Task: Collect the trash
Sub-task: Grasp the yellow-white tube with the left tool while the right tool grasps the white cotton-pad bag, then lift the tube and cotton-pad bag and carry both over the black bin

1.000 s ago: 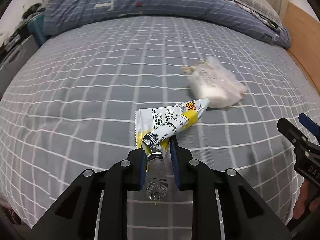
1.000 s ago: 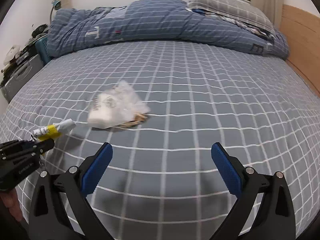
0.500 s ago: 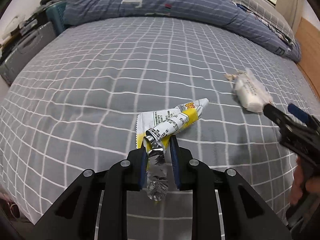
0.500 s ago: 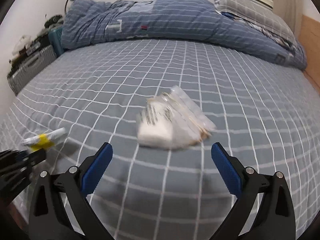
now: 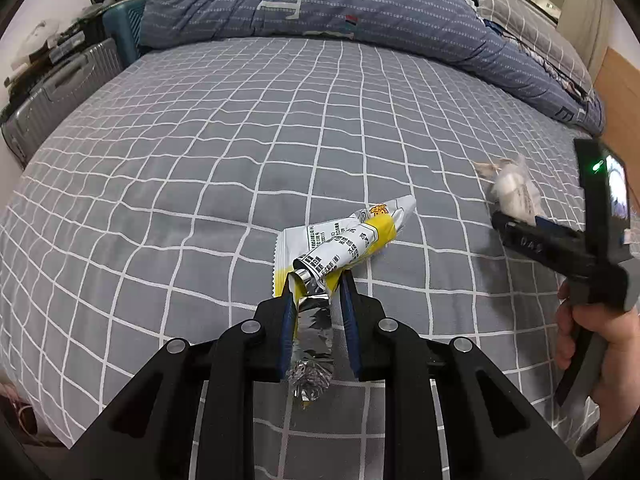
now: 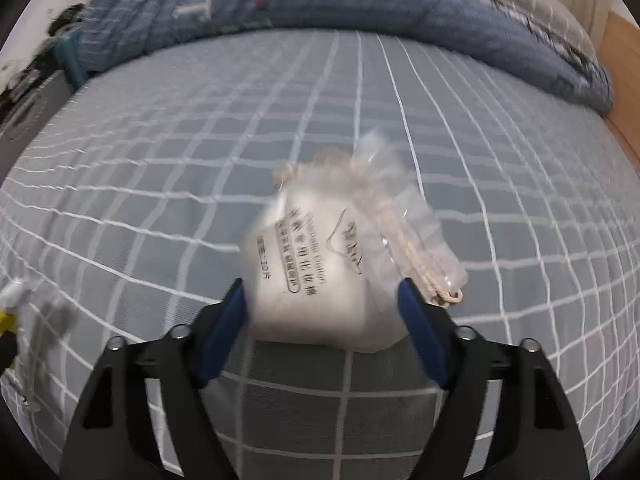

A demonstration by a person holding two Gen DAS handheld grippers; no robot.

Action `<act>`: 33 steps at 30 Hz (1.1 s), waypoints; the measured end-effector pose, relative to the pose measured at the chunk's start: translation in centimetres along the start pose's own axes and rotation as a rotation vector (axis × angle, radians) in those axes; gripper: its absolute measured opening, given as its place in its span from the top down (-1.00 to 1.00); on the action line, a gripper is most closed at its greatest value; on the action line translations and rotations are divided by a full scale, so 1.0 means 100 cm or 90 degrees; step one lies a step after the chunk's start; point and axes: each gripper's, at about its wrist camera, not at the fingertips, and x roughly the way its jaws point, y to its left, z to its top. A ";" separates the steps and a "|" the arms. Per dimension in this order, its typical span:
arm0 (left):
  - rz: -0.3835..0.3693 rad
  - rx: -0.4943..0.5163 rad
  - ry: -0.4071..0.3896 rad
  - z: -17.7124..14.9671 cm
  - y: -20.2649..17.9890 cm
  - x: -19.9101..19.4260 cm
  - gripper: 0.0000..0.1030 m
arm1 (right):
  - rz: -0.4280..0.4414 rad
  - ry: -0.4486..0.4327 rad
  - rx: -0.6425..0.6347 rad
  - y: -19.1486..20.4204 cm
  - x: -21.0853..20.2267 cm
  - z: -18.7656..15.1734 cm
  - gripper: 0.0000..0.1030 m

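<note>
A crumpled white and yellow snack wrapper (image 5: 352, 236) with a foil inside sticks out ahead of my left gripper (image 5: 318, 284), which is shut on its near end just above the grey checked bed (image 5: 200, 160). A clear plastic bag with a white pack inside (image 6: 320, 272) lies on the bed between the blue pads of my right gripper (image 6: 320, 292). Its jaws are closing, the pads stand right at the bag's two sides, and the bag does not look squeezed. The left wrist view shows the same bag (image 5: 514, 188) at the right, with the right gripper (image 5: 520, 220) over it and a person's hand (image 5: 592, 328) holding it.
A bunched blue duvet (image 5: 320, 4) and a checked pillow (image 5: 520, 20) lie along the far side of the bed. A grey suitcase (image 5: 52, 92) with clutter on it stands off the left edge. A wooden panel (image 5: 616, 80) borders the right side.
My right gripper came forward and down until the plastic bag sat between its pads, and the jaws narrowed. My left gripper shifted across the bed, still holding the wrapper.
</note>
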 end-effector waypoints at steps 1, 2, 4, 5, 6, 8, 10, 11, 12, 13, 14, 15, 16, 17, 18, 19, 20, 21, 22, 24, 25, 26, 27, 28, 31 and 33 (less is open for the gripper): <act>0.000 0.000 0.001 0.000 0.000 0.000 0.59 | -0.003 -0.002 -0.006 0.001 0.000 -0.001 -0.06; 0.000 -0.002 0.001 0.000 -0.001 0.000 0.59 | -0.010 -0.006 -0.017 0.003 0.000 -0.002 0.03; -0.001 -0.001 -0.002 0.001 -0.002 -0.001 0.59 | -0.012 -0.009 -0.028 0.005 -0.002 -0.003 0.23; -0.002 0.000 -0.004 0.001 -0.003 -0.002 0.59 | -0.009 -0.013 -0.030 0.005 -0.004 -0.003 0.27; -0.003 0.000 -0.006 0.002 -0.005 -0.003 0.59 | -0.008 -0.015 -0.029 0.004 -0.006 -0.003 0.29; -0.006 0.002 -0.007 0.002 -0.007 -0.005 0.59 | 0.001 -0.024 -0.027 0.001 -0.013 -0.005 0.31; -0.006 0.005 -0.008 0.002 -0.008 -0.006 0.59 | 0.000 -0.034 -0.028 -0.002 -0.023 -0.008 0.31; -0.007 0.006 -0.009 0.002 -0.009 -0.007 0.59 | 0.002 -0.039 -0.027 -0.004 -0.028 -0.010 0.31; -0.008 0.006 -0.009 0.002 -0.010 -0.008 0.59 | 0.003 -0.044 -0.027 -0.005 -0.034 -0.012 0.31; -0.010 0.006 -0.011 0.002 -0.011 -0.010 0.59 | 0.005 -0.049 -0.027 -0.006 -0.039 -0.014 0.31; -0.013 0.007 -0.014 0.002 -0.013 -0.013 0.59 | 0.006 -0.053 -0.025 -0.007 -0.044 -0.016 0.31; -0.014 0.007 -0.017 0.002 -0.015 -0.015 0.59 | 0.008 -0.055 -0.023 -0.009 -0.049 -0.017 0.31; -0.017 0.008 -0.020 0.002 -0.017 -0.018 0.59 | 0.011 -0.060 -0.022 -0.009 -0.056 -0.021 0.31; -0.019 0.010 -0.023 0.002 -0.020 -0.021 0.59 | 0.010 -0.065 -0.022 -0.010 -0.061 -0.024 0.31; -0.021 0.011 -0.024 0.002 -0.022 -0.022 0.59 | 0.010 -0.068 -0.023 -0.010 -0.066 -0.025 0.31; -0.022 0.013 -0.025 0.001 -0.025 -0.024 0.59 | 0.011 -0.073 -0.022 -0.011 -0.071 -0.029 0.31; -0.023 0.014 -0.025 0.000 -0.027 -0.025 0.59 | 0.013 -0.075 -0.021 -0.011 -0.076 -0.032 0.31; -0.025 0.017 -0.024 -0.001 -0.030 -0.026 0.59 | 0.017 -0.076 -0.018 -0.012 -0.081 -0.035 0.31; -0.025 0.019 -0.023 -0.003 -0.032 -0.027 0.59 | 0.022 -0.076 -0.010 -0.015 -0.086 -0.039 0.31; -0.027 0.026 -0.022 -0.007 -0.038 -0.031 0.59 | 0.030 -0.081 -0.001 -0.019 -0.097 -0.047 0.31; -0.027 0.029 -0.021 -0.009 -0.039 -0.031 0.59 | 0.030 -0.084 0.001 -0.021 -0.102 -0.051 0.31; -0.027 0.032 -0.021 -0.011 -0.042 -0.033 0.59 | 0.029 -0.085 0.002 -0.022 -0.106 -0.054 0.31; -0.027 0.036 -0.020 -0.014 -0.044 -0.034 0.59 | 0.030 -0.086 0.006 -0.024 -0.111 -0.058 0.31; -0.027 0.037 -0.020 -0.016 -0.045 -0.036 0.59 | 0.033 -0.086 0.008 -0.025 -0.115 -0.061 0.31; -0.026 0.039 -0.021 -0.022 -0.049 -0.042 0.60 | 0.039 -0.096 0.003 -0.025 -0.132 -0.073 0.31; -0.026 0.041 -0.022 -0.025 -0.053 -0.046 0.61 | 0.041 -0.102 -0.003 -0.025 -0.142 -0.079 0.31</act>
